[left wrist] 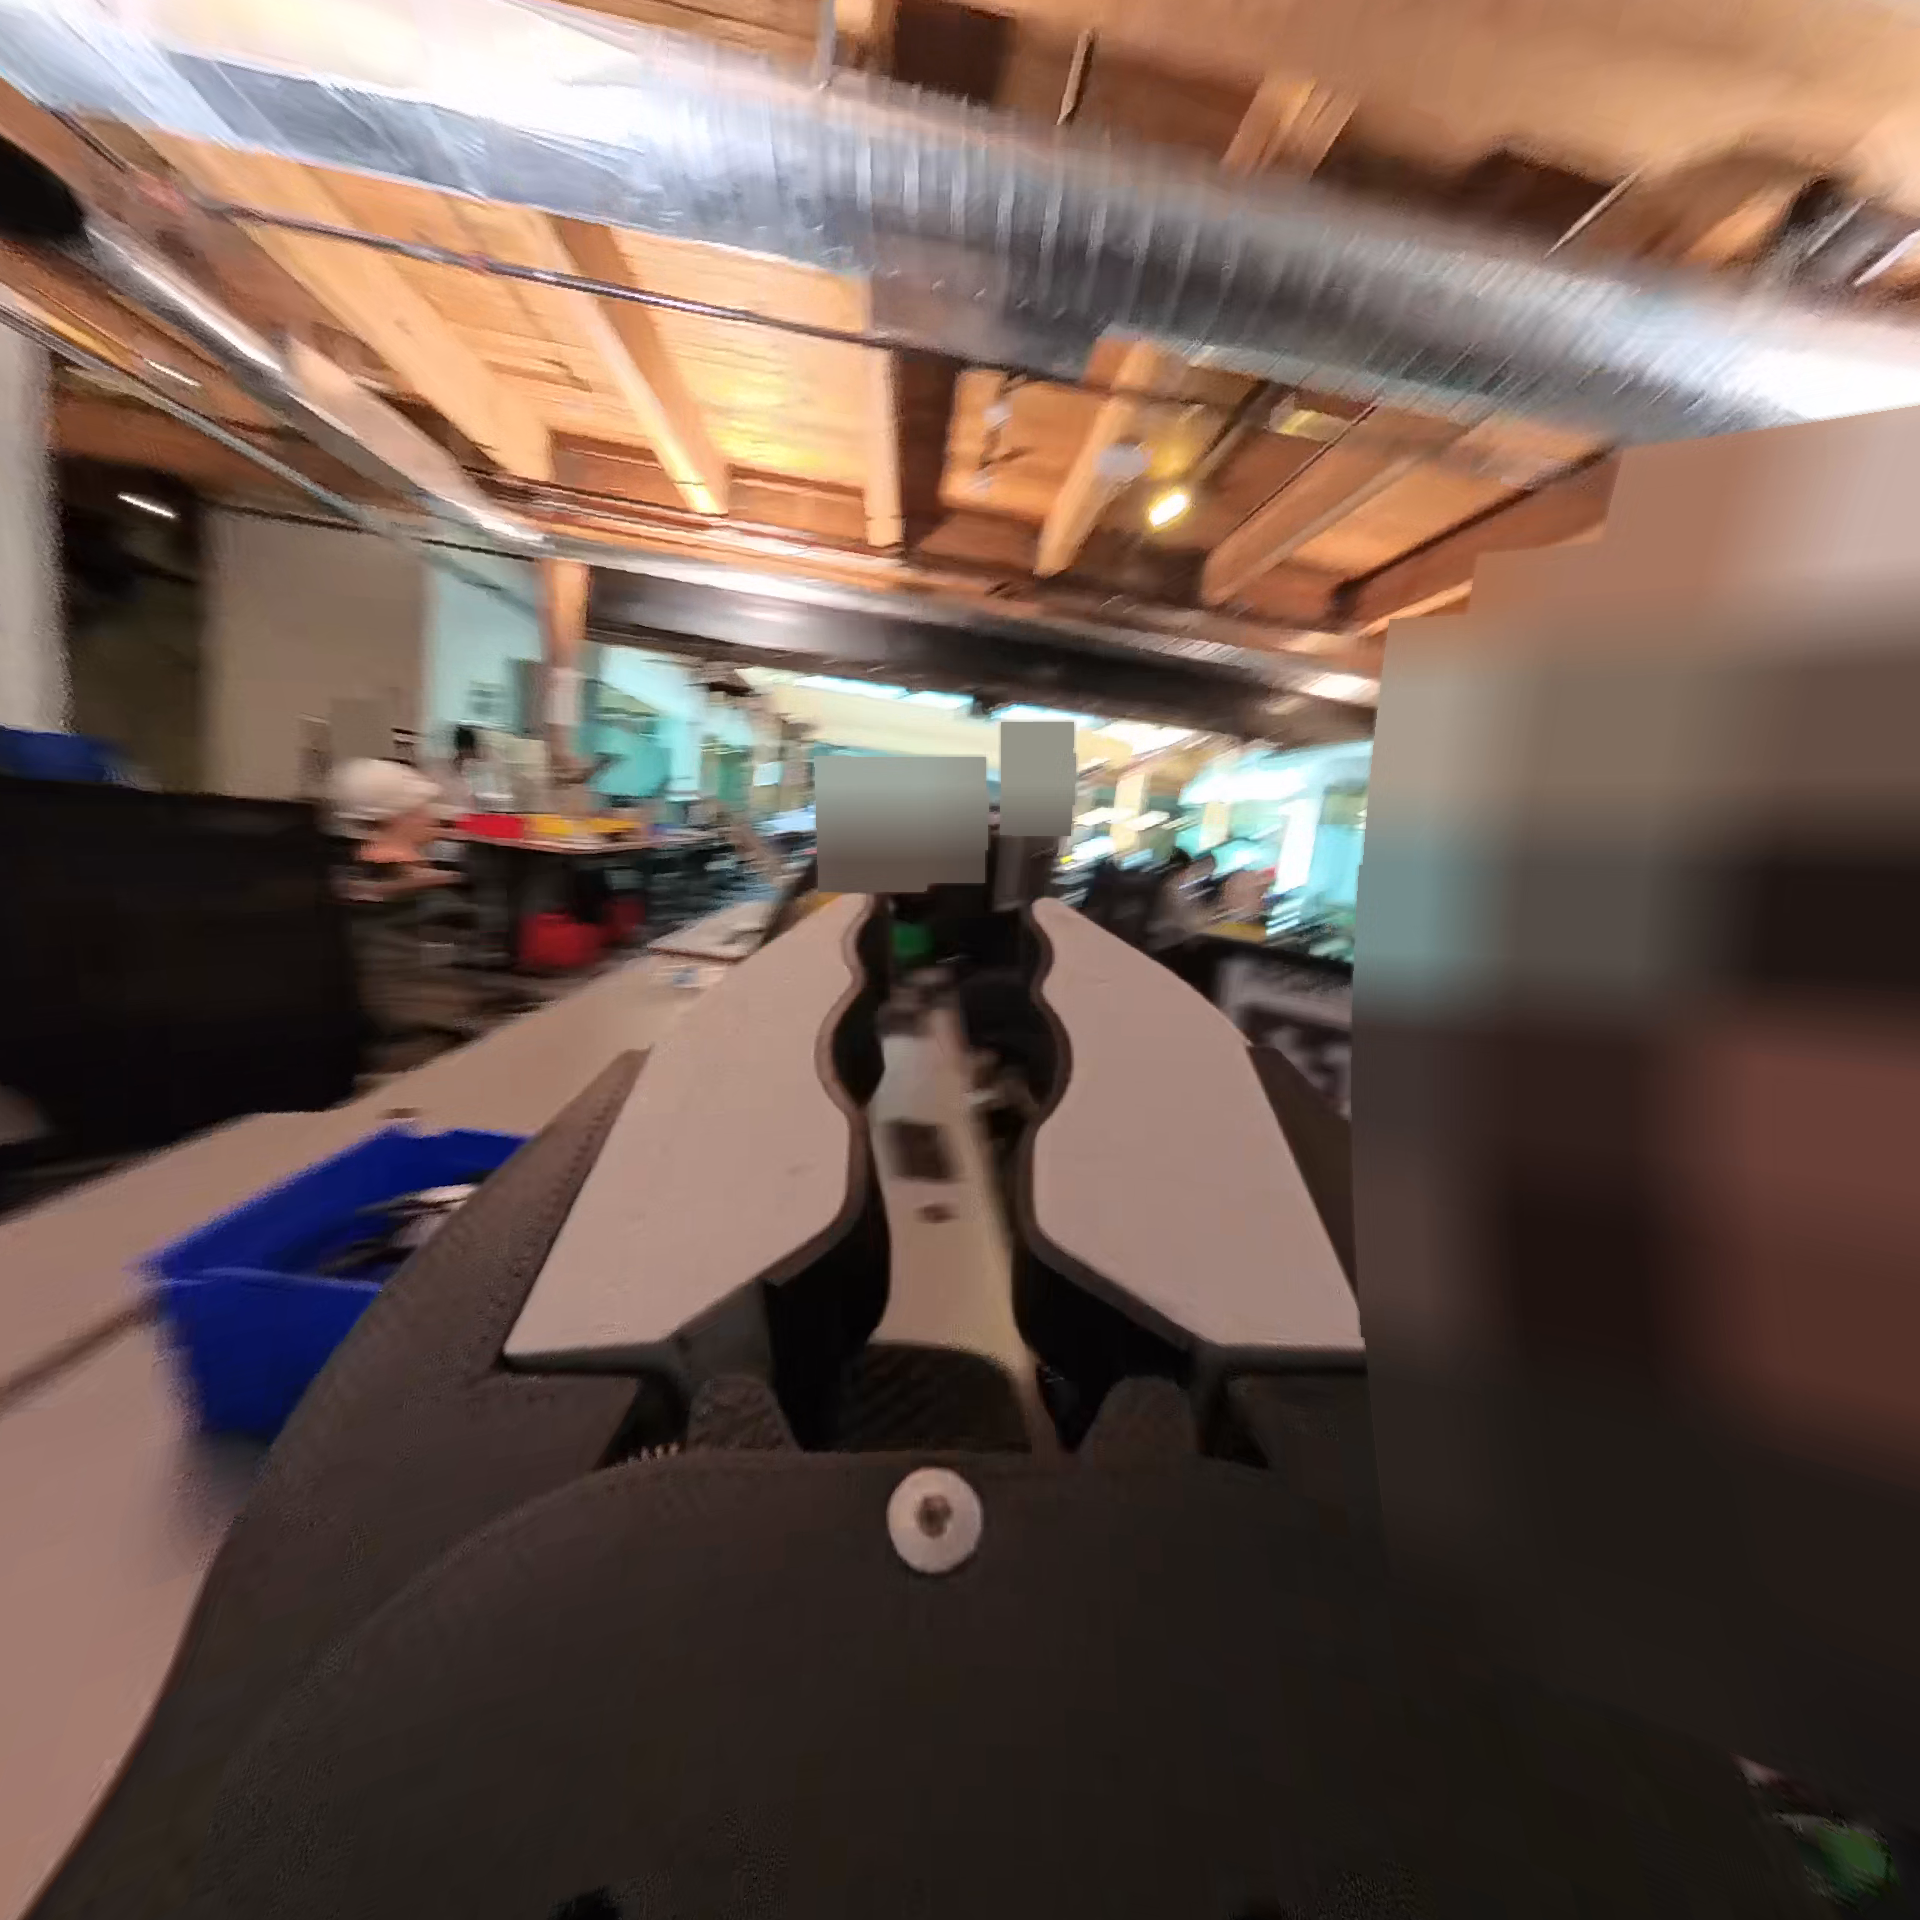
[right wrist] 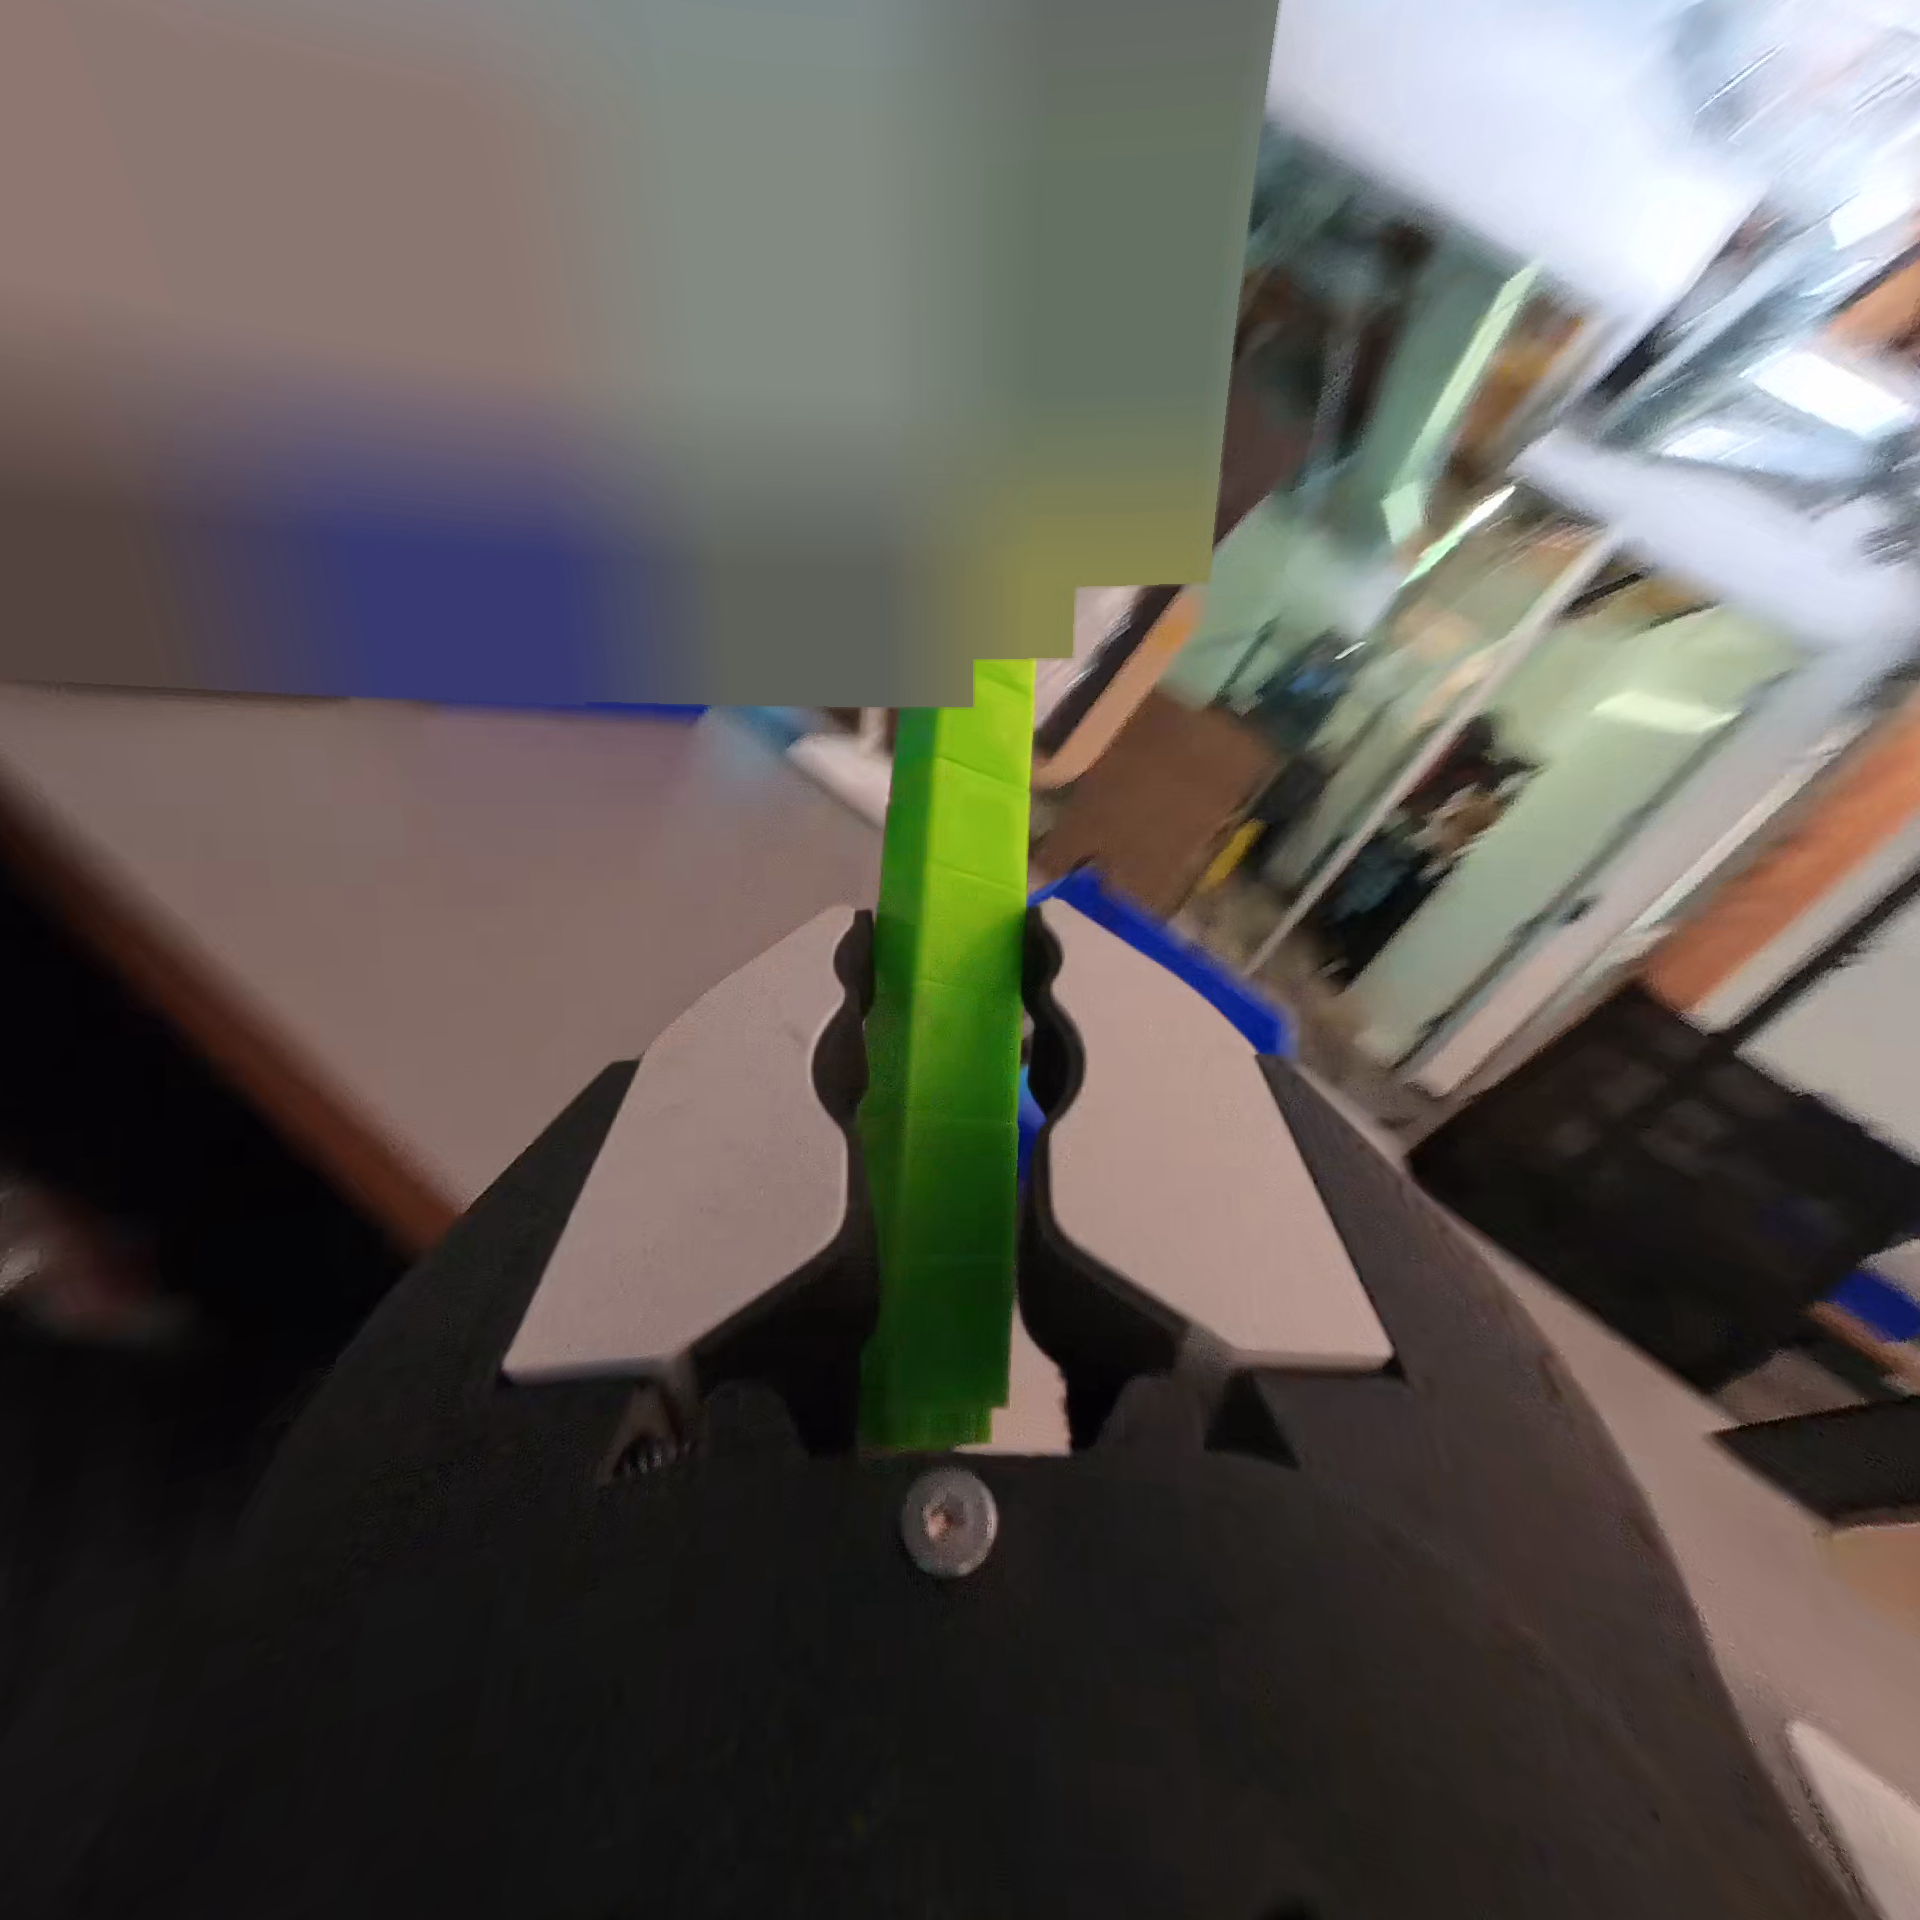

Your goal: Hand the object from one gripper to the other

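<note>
No readable brand or label anywhere that I can make out, everything past my fingers is smeared with motion blur.

Starting on the left: my left hand-held gripper [left wrist: 954, 914] has its two pale grey flat-topped fingers [left wrist: 717, 1164] with wavy black rubbery inner edges standing a little apart, and there's nothing between them, just a gap you can see the long pale grey surface [left wrist: 62, 1299] through. The body underneath is matte black with a textured printed look, with a silver screw head in the middle. Off to the left of it sits a glossy blue plastic bin [left wrist: 281, 1278] on that surface, something dark inside that I can't identify. Overhead there's a ribbed silver metal duct [left wrist: 1039, 218] running under bare wooden ceiling joists [left wrist: 644, 353].

On the right: my right hand-held gripper [right wrist: 948, 920] is clamped on the task object, a long bright green segmented plastic bar [right wrist: 951, 1039]. It runs lengthwise between the fingers from near the screw out past the tips, with fine lines across it like stacked little blocks. Its far end is hidden, so I can't tell how long it is. Another blue plastic bin [right wrist: 1174, 977] peeks out just right of the fingertips, resting on the same kind of pale surface.
</note>
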A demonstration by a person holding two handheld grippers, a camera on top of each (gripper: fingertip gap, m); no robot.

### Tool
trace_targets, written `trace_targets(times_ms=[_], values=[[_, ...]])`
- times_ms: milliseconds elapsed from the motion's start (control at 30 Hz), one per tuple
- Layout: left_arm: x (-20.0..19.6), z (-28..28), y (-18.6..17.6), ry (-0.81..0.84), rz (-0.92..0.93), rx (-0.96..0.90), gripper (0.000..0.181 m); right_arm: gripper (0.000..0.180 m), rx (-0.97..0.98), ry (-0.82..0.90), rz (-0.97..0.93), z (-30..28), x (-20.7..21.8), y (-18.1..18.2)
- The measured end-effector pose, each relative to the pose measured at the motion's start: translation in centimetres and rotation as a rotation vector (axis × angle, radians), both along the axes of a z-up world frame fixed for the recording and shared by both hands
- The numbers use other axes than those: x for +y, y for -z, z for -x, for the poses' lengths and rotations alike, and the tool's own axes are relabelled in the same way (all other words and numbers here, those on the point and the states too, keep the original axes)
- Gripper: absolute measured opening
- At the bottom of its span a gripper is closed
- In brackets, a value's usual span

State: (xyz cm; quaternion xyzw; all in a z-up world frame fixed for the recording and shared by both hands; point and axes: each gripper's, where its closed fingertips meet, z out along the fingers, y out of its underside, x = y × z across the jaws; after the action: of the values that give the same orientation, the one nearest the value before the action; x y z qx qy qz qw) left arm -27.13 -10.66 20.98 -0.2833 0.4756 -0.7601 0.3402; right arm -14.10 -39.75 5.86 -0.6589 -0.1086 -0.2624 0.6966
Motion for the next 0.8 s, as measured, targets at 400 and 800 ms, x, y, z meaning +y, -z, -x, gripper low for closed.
trace_targets(times_ms=[400,800], values=[[6.8,11.1,0.3,-1.070,-0.691,0.110,0.075,0.028,-0.278,-0.026,-0.013,0.5,6.8,-4.1],[9.5,12.7,13.7,-1.267,-0.903,0.667,0.077,0.028,-0.798,-0.411,0.310,6.8,24.0,-2.1]])
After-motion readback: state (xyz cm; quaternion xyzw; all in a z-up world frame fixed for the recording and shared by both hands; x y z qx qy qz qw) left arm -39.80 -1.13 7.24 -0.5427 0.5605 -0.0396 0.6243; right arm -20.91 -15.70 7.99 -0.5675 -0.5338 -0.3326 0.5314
